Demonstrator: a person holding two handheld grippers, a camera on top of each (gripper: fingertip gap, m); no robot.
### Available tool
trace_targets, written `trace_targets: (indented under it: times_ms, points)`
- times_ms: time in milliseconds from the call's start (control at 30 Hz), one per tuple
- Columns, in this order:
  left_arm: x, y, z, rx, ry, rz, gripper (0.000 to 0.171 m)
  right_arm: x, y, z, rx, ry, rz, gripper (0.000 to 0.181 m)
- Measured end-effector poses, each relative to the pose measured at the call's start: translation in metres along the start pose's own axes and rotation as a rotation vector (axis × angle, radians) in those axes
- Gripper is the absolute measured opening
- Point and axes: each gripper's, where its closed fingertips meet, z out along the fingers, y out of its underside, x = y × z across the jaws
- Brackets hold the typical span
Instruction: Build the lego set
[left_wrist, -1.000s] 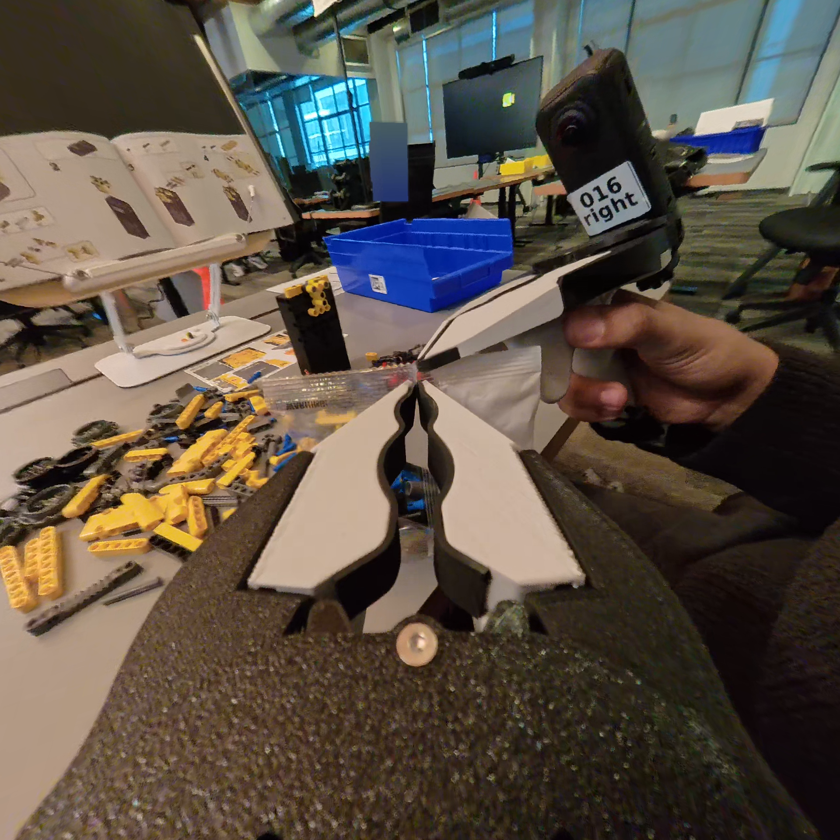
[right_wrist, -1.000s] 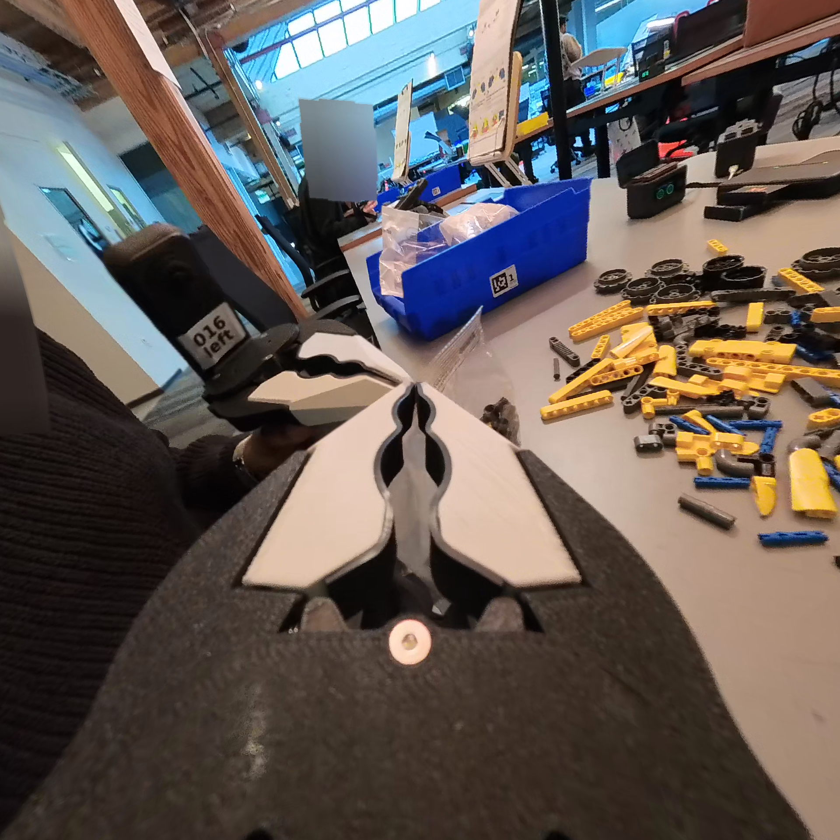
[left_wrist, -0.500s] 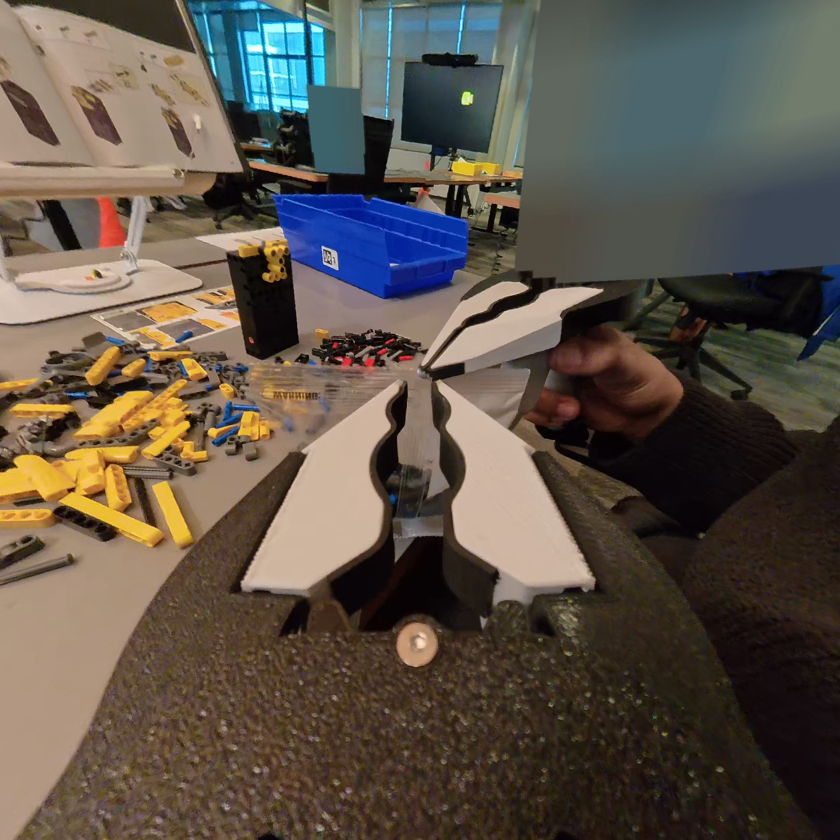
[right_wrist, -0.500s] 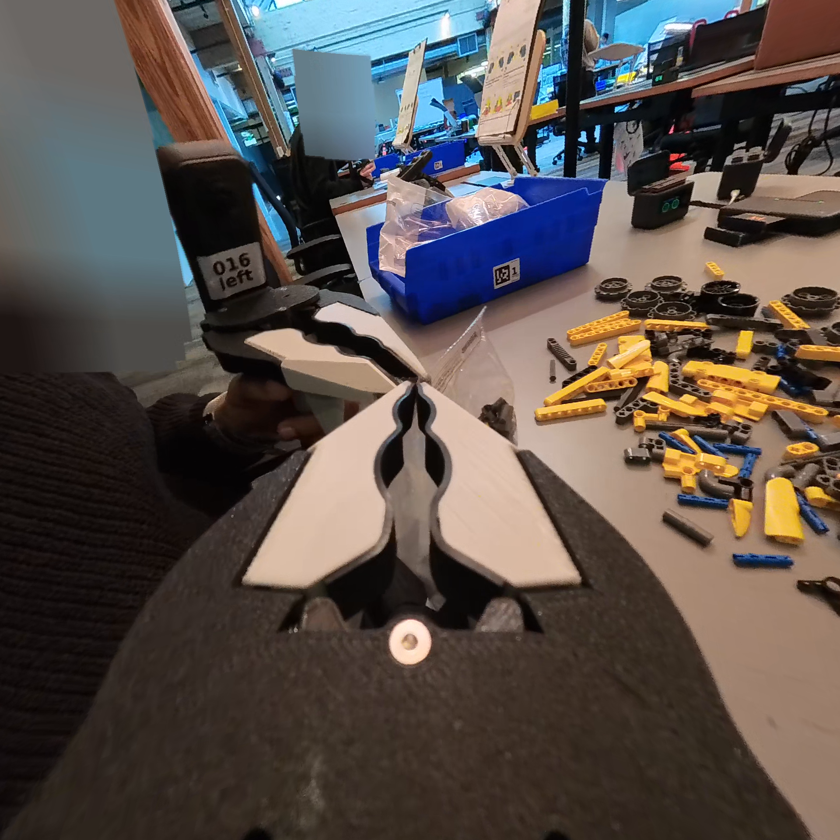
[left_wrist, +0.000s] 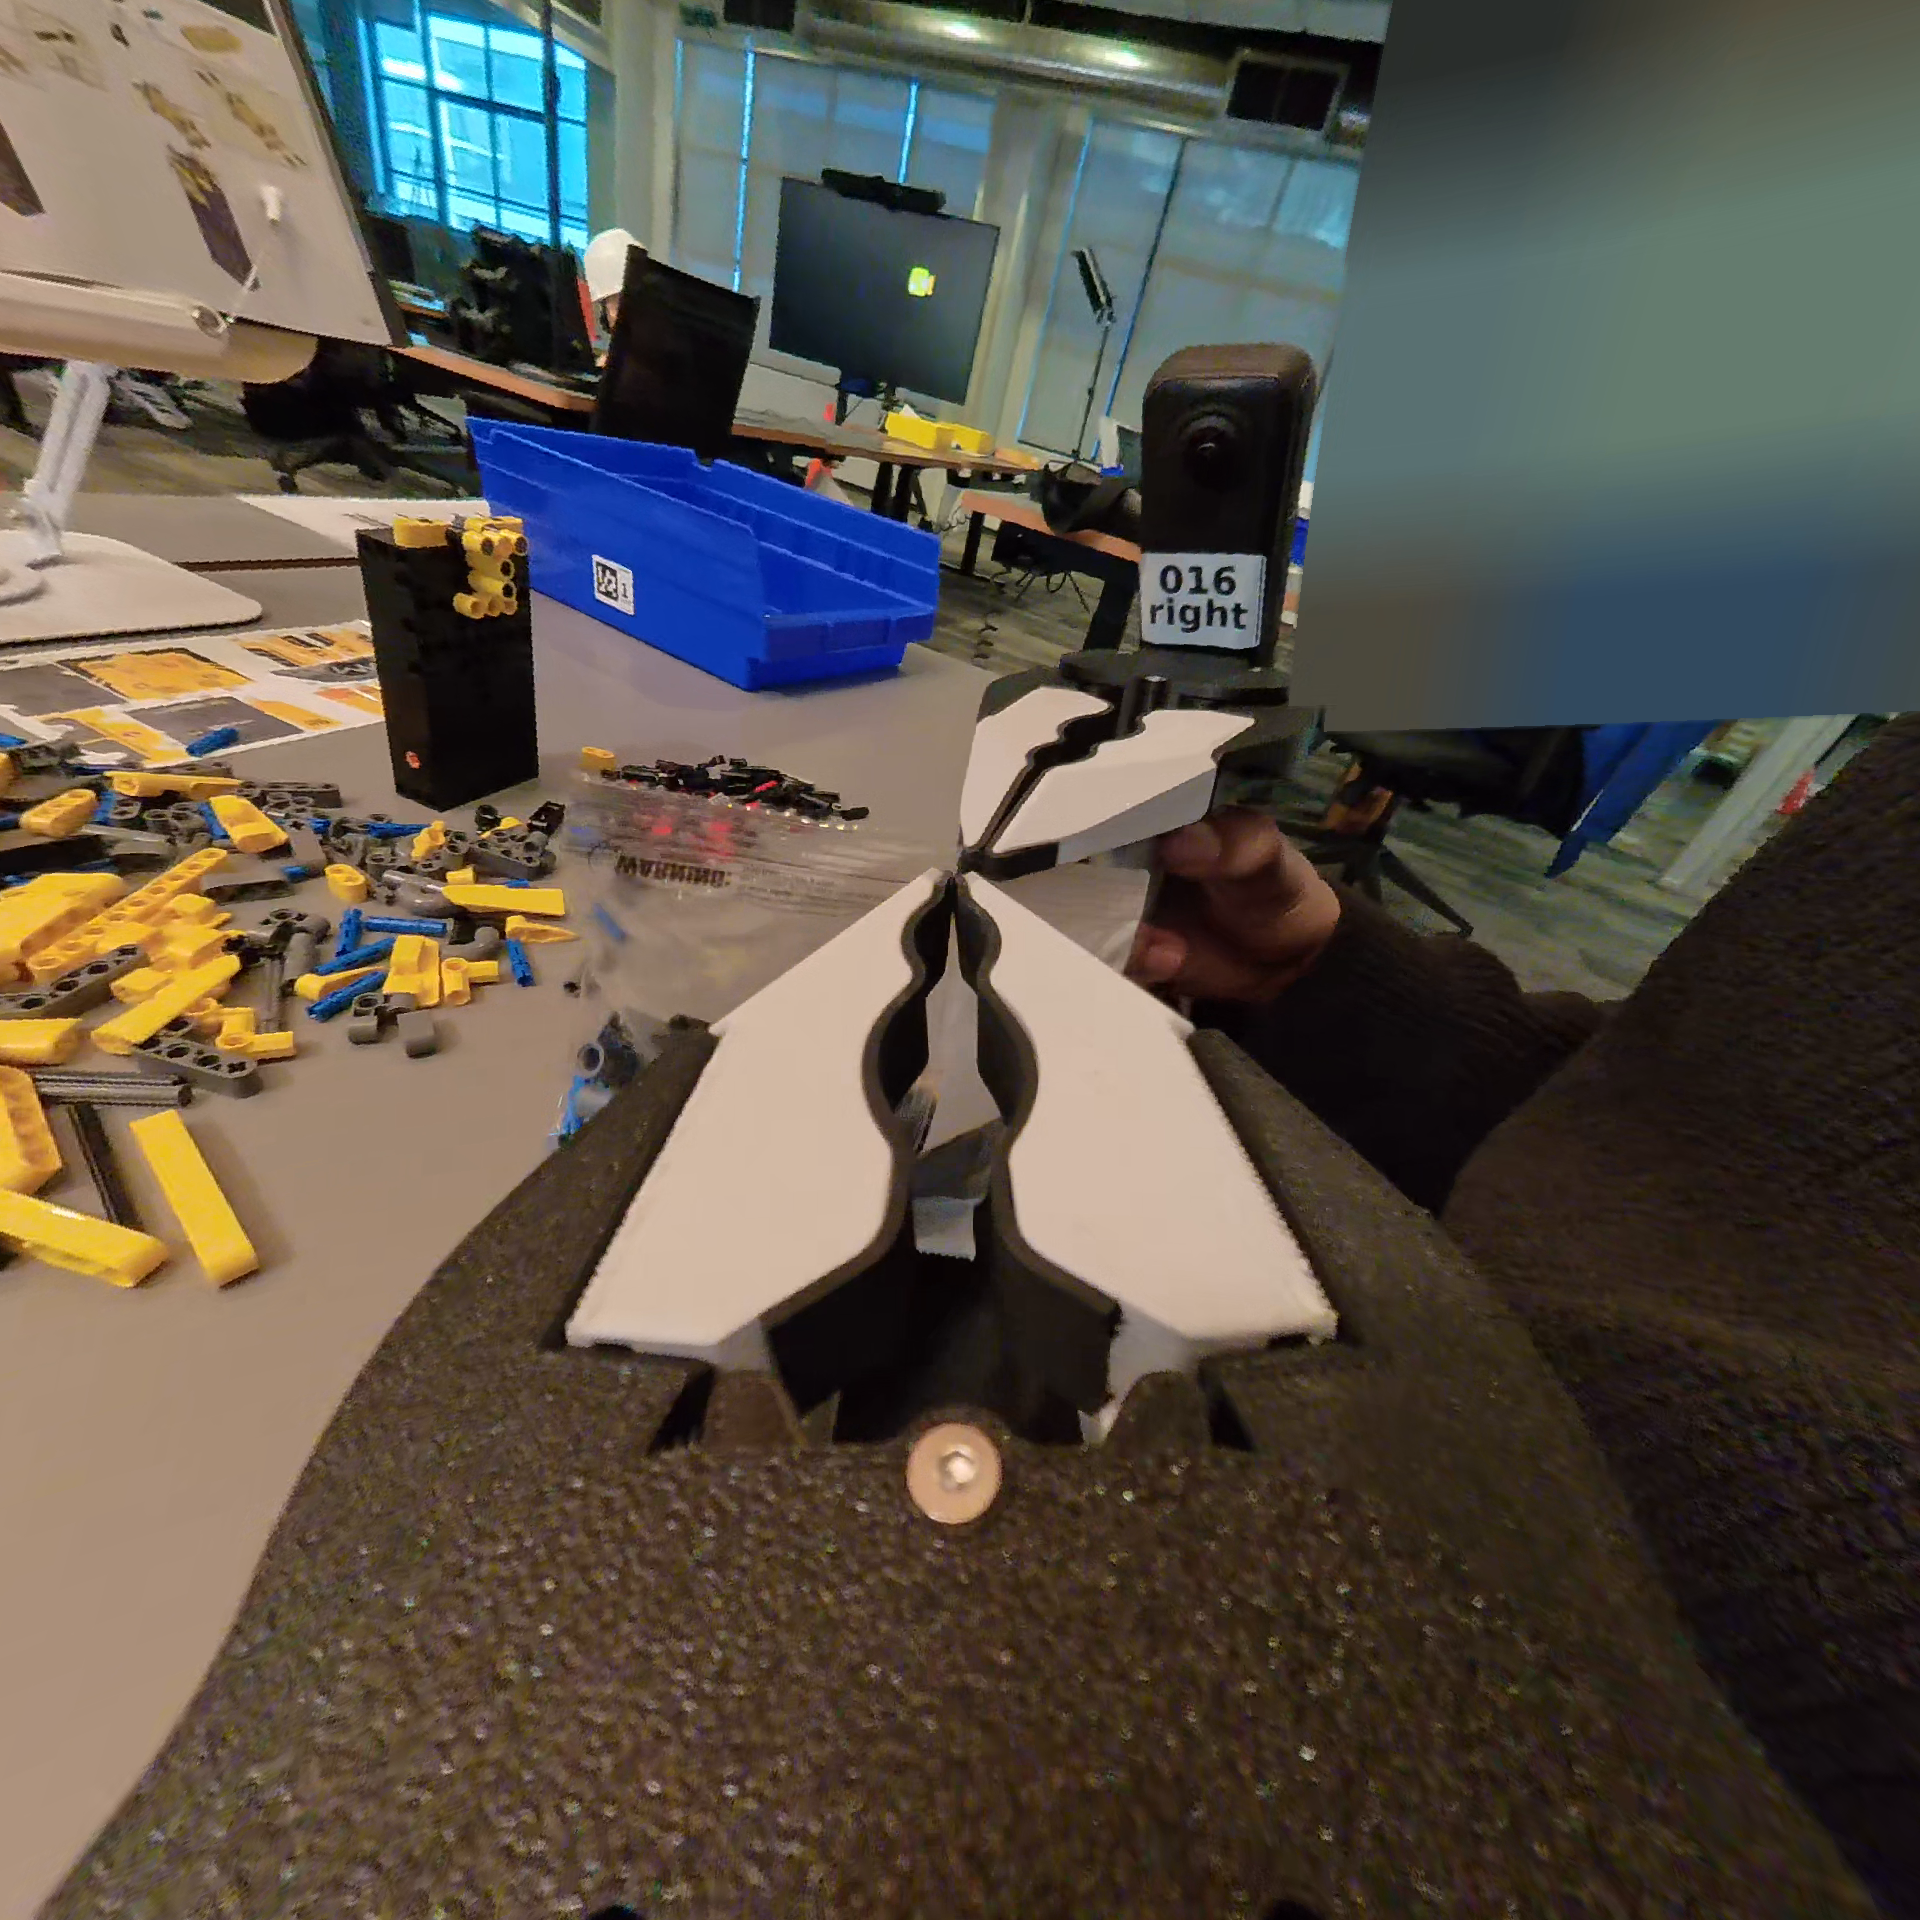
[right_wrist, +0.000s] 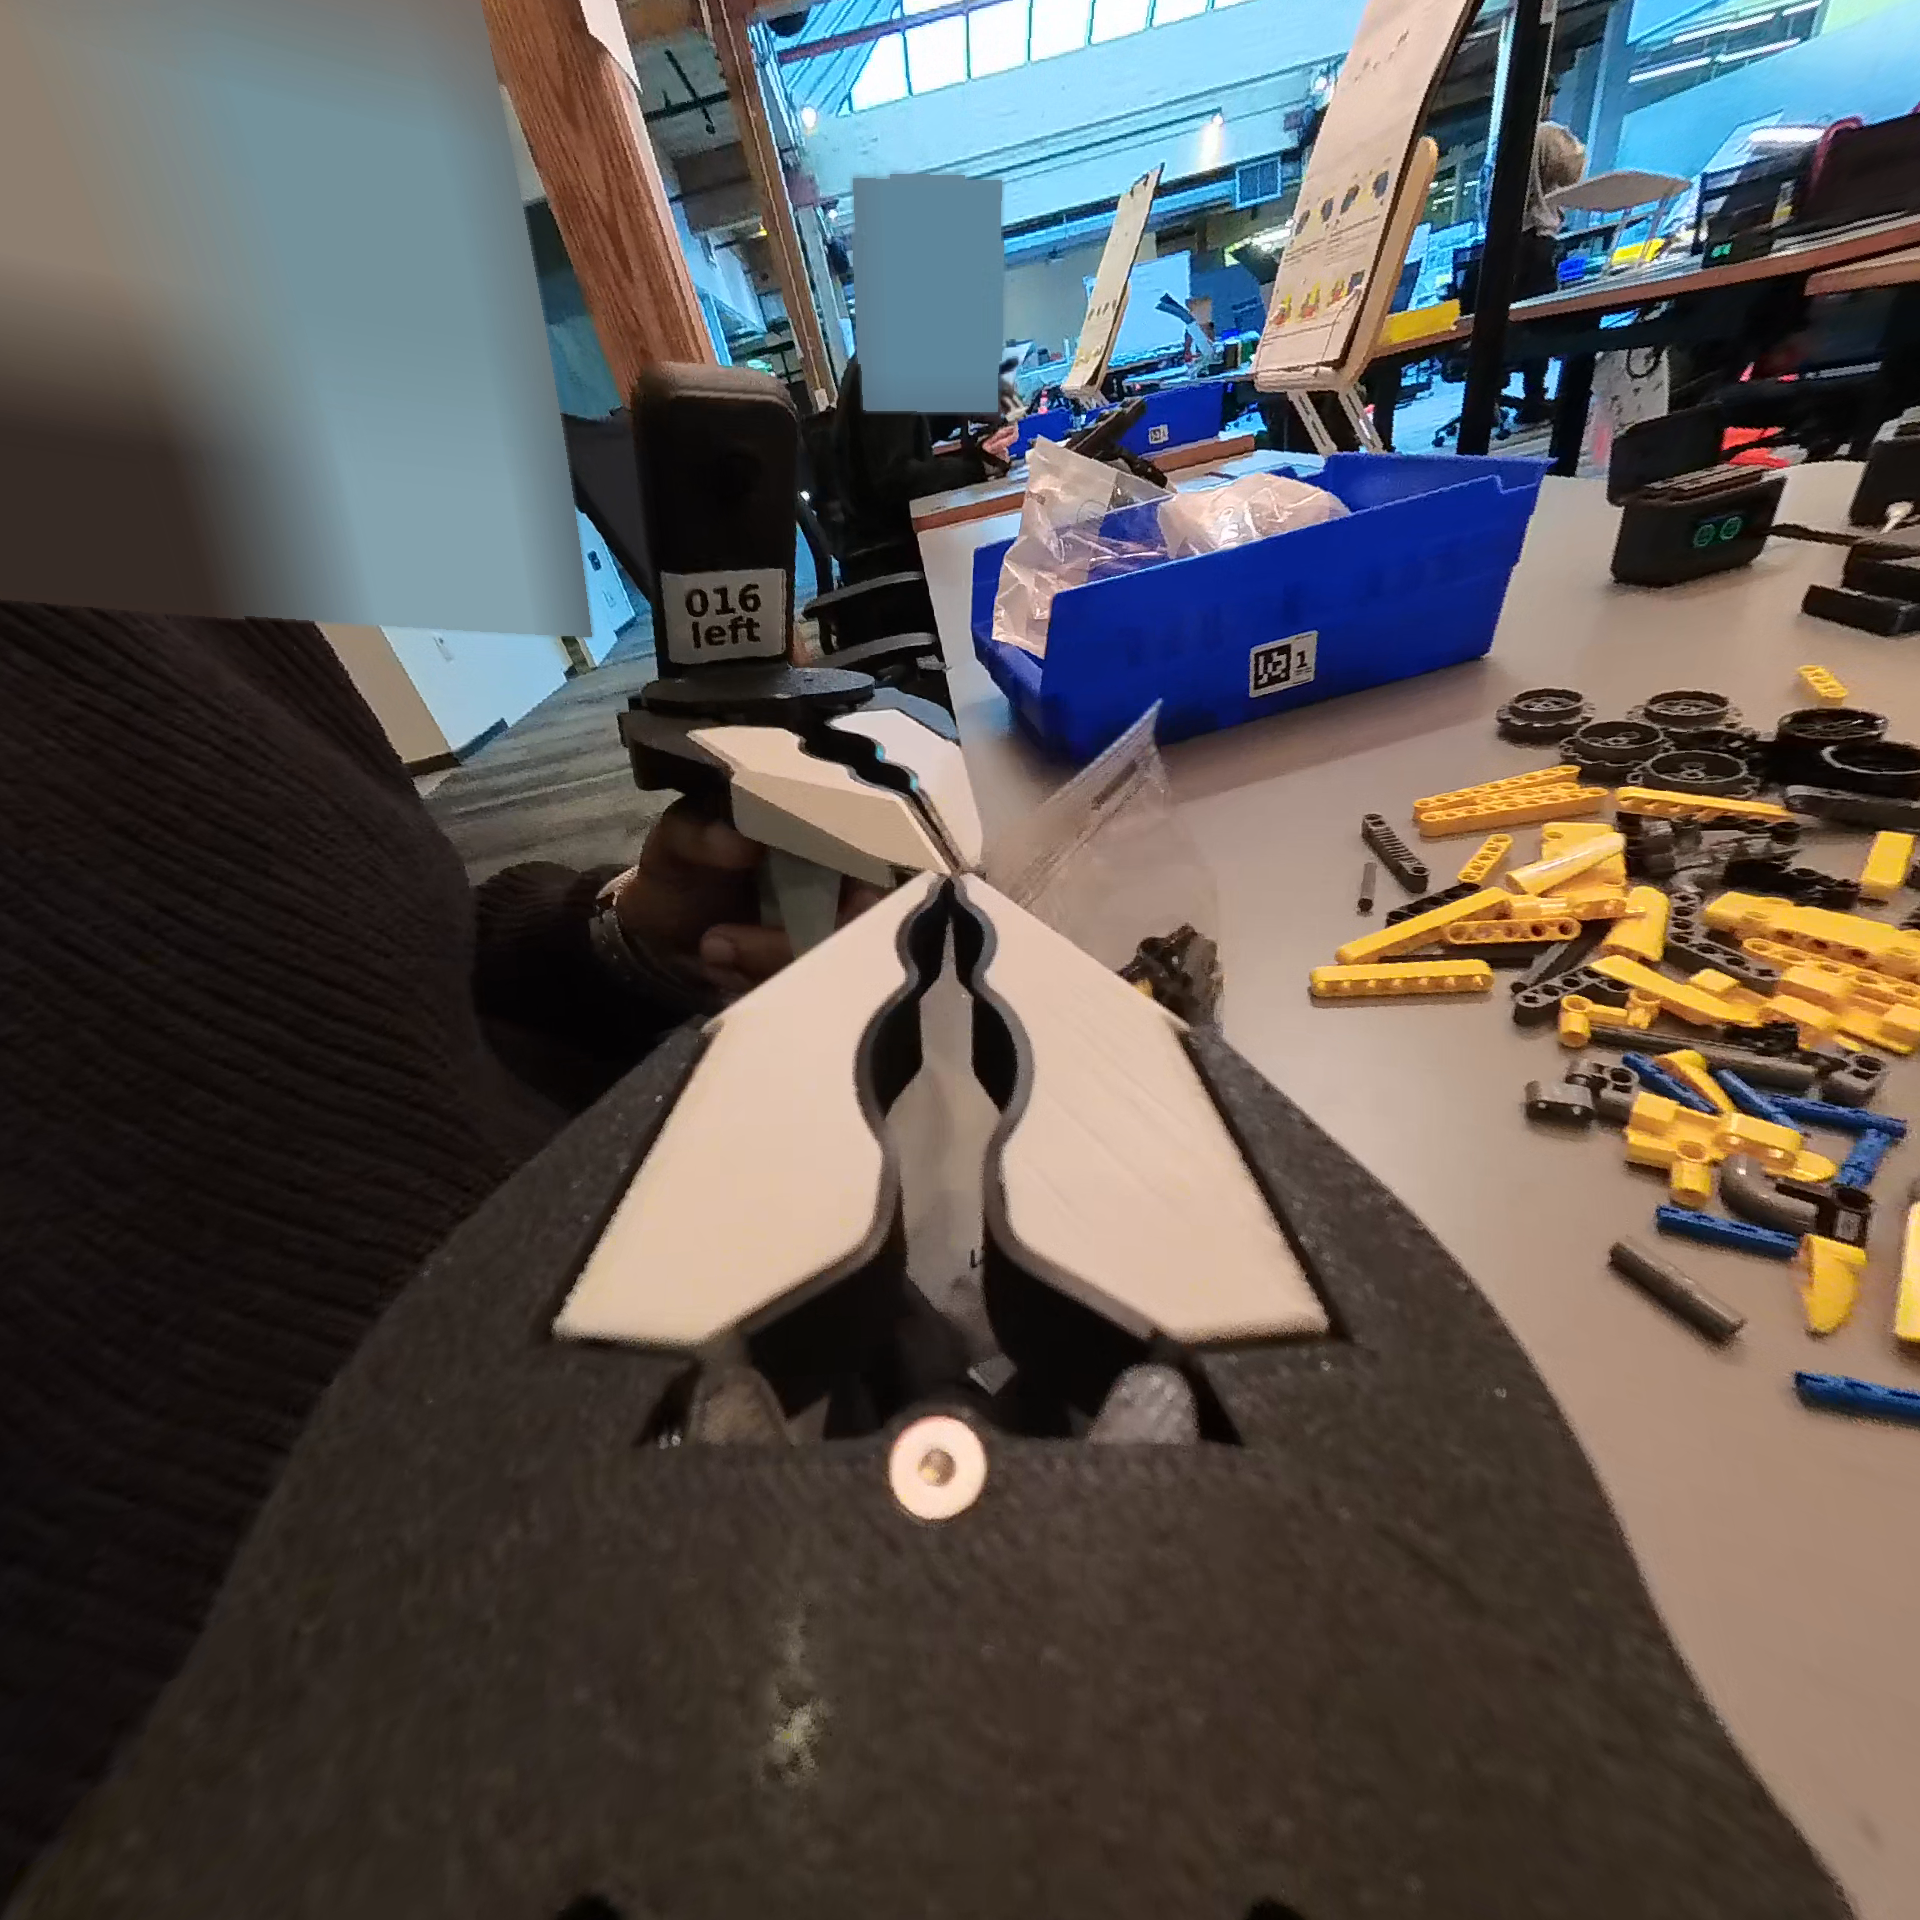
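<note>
A clear plastic bag (left_wrist: 727, 904) with small blue and grey pieces in its bottom hangs over the grey table's near edge. My left gripper (left_wrist: 951, 878) is shut on the bag's top edge. My right gripper (left_wrist: 966, 857) meets it tip to tip from the right, held by a hand in a dark sleeve. In the right wrist view my right gripper (right_wrist: 951, 881) is shut on the same bag (right_wrist: 1101, 831), and the left gripper (right_wrist: 961, 862) pinches it from the left. Bag film runs back between both pairs of fingers.
Loose yellow, blue and grey building pieces (left_wrist: 187, 935) lie on the table (left_wrist: 312, 1351). A black brick tower (left_wrist: 452, 665), a pile of small black pins (left_wrist: 727, 779) and a blue bin (left_wrist: 717, 561) stand behind. Black wheels (right_wrist: 1683, 738) and a bin holding bags (right_wrist: 1247, 603) show in the right wrist view. My right tips are roughly 25 cm from the black brick tower (left_wrist: 452, 665).
Both grippers have stayed shut on the bag and have turned from tilted to upright. The bag has swung nearer to the table's edge.
</note>
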Motion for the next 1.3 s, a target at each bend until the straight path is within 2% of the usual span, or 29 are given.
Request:
trace_targets:
  times_ms: [133, 233, 367, 467, 667, 867, 1033, 1200, 1300]
  points:
    - [-0.0031, -0.0013, 0.0013, 0.003, -0.053, 0.06, 0.0, 0.0053, -0.002, 0.0003, 0.007, 0.023, 0.041, 0.001]
    - [-0.0039, -0.0014, 0.0032, 0.001, -0.087, 0.088, 0.0, 0.0057, -0.0018, 0.0025, 0.017, 0.005, 0.093, 0.01]
    - [-0.0078, 0.0005, 0.0041, -0.024, -0.162, 0.174, 0.0, 0.0054, 0.0001, 0.0043, -0.015, 0.032, 0.059, 0.017]
    - [-0.0062, -0.0015, 0.0041, -0.017, -0.173, 0.192, 0.0, 0.0055, -0.0021, 0.0041, -0.015, 0.042, 0.061, 0.016]
    - [-0.0024, -0.0033, 0.0029, -0.003, -0.178, 0.238, 0.0, 0.0061, -0.0052, 0.0022, 0.001, 0.048, 0.074, 0.0]
    - [-0.0003, -0.0027, 0.0032, 0.015, -0.142, 0.198, 0.0, 0.007, -0.0042, 0.0012, 0.013, 0.035, 0.098, 0.0]
    - [-0.001, -0.0054, 0.002, 0.057, -0.082, 0.072, 0.0, 0.0066, -0.0065, 0.0022, 0.024, 0.046, 0.089, 0.0]
    - [-0.0034, -0.0055, 0.0017, 0.062, -0.136, 0.145, 0.004, 0.0066, -0.0067, 0.0033, 0.023, 0.047, 0.088, 0.0]
    - [-0.0029, -0.0061, 0.0003, 0.075, -0.114, 0.123, 0.004, 0.0054, -0.007, 0.0043, 0.027, 0.036, 0.091, 0.0]
